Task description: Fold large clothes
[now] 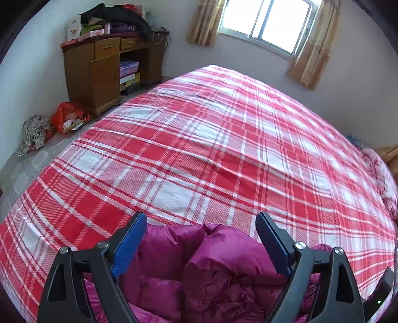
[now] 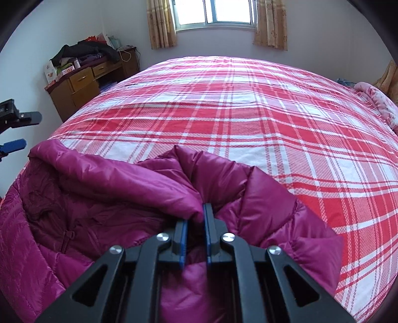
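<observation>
Magenta down jacket (image 2: 104, 198) lies bunched at near edge of the plaid bedspread (image 2: 248, 111). Your right gripper (image 2: 196, 216) is clamped on a fold of it; left gripper (image 1: 201, 223) hangs wide open above it, nothing btwn jaws.

I am working in a bedroom of a home. A wide bed (image 1: 211, 139) fills most of both views, spread with a red and white plaid sheet (image 2: 248, 119). Behind it a window (image 1: 268, 22) lets daylight in between patterned tan curtains (image 1: 311, 49). In the corner stands a wooden table (image 1: 99, 69) with drawers, clothes heaped (image 1: 117, 17) on top and boxes (image 1: 129, 72) stacked in its open middle. An orange plastic bag (image 1: 69, 116) and a bundle of cloth (image 1: 34, 131) lie on the tiled floor (image 1: 27, 169) beside it. A pink floral blanket (image 2: 378, 101) sits at the bed's far right edge.
</observation>
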{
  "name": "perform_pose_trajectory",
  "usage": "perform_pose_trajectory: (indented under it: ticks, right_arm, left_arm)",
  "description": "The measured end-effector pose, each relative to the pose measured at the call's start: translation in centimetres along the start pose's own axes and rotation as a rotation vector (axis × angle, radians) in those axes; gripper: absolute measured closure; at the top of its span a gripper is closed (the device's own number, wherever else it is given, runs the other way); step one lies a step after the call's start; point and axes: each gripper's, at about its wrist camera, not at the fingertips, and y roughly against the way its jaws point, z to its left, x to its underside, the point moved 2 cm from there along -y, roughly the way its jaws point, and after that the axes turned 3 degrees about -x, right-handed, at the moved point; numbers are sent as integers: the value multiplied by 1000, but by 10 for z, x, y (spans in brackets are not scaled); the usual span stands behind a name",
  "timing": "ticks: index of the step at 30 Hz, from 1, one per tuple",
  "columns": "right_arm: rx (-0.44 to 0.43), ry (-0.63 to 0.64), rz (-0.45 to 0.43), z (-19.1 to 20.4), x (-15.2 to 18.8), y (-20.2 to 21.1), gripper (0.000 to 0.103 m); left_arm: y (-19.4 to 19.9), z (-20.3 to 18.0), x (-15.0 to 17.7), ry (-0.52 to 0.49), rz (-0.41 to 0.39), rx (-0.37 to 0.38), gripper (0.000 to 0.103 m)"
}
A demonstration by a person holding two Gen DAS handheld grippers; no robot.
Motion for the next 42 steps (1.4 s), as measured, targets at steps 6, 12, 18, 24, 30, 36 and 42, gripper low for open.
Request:
perform_pose_trajectory:
  ticks: [6,12,18,24,30,36,42]
  right_arm:
    - [-6,-2,1,0,0,0,90]
    - [-11,-1,2,0,-1,-1,88]
    - [-48,-32,-11,-2,1,19,74]
    - [-134,-130,-132,4,-21,62,70]
    - [-85,-66,55,41,-27,-2,70]
    - [-46,32,15,40,-8,-12,76]
    - [35,103,11,50,-9,-15,76]
  left_arm:
    - [-12,-6,50,-111,70,-199,24]
    - [-10,5,86,-124,-8,-225,21]
    - [-15,3,78,-95,-36,-303,15]
    - [-17,2,77,-92,-38,-304,15]
    - [-17,1,78,-99,-44,-312,14]
    - [-17,0,79,-104,-47,-323,14]
    - [-17,1,79,-99,-45,-318,14]
